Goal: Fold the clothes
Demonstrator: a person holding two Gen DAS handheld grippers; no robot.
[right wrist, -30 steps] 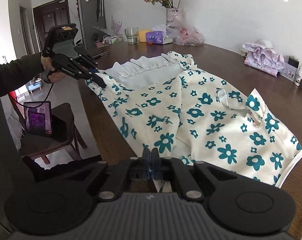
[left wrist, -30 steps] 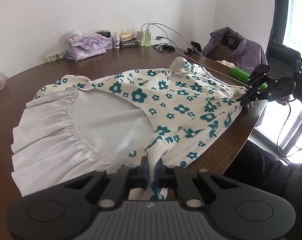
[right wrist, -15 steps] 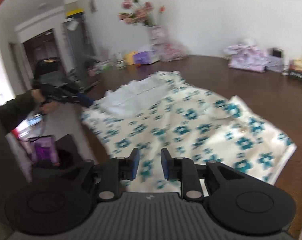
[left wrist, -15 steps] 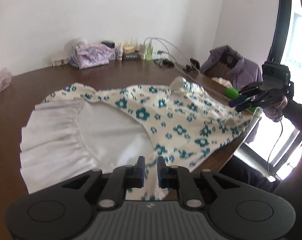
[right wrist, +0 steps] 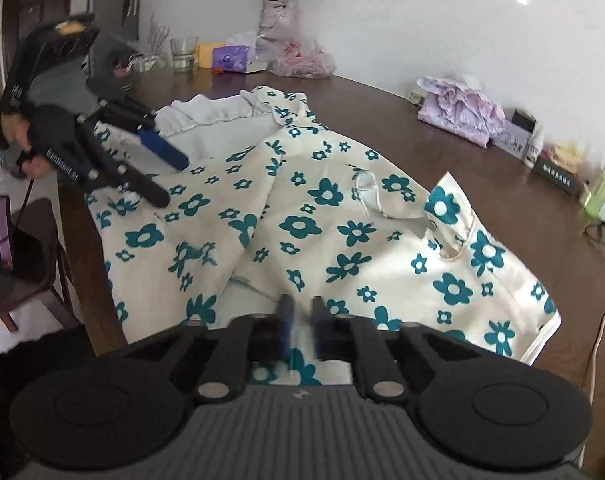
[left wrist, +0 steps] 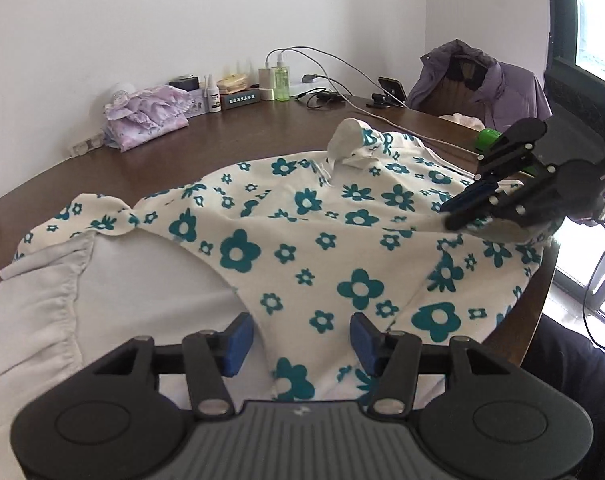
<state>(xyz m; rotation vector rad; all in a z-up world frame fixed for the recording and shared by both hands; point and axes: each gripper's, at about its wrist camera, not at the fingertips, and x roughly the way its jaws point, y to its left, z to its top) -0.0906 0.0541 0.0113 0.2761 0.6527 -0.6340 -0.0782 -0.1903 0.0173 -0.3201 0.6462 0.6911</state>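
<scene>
- I am working on the floral dress, which is lying spread across the wooden worktop, its near edge hanging off so both grippers can reach the hem.
- My left gripper is opening, pads clear of the cloth between them.
- My right gripper is clenched on the dress's near edge, ready for folding.

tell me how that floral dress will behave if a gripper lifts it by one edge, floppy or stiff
Probably floppy: the floral dress already lies in soft creases and ripples on the table, so a lifted edge would likely sag and drag the rest along. It looks light, thin fabric. The white ruffled hem may slump unevenly, and the part hanging over the table edge could tug it off.
</scene>
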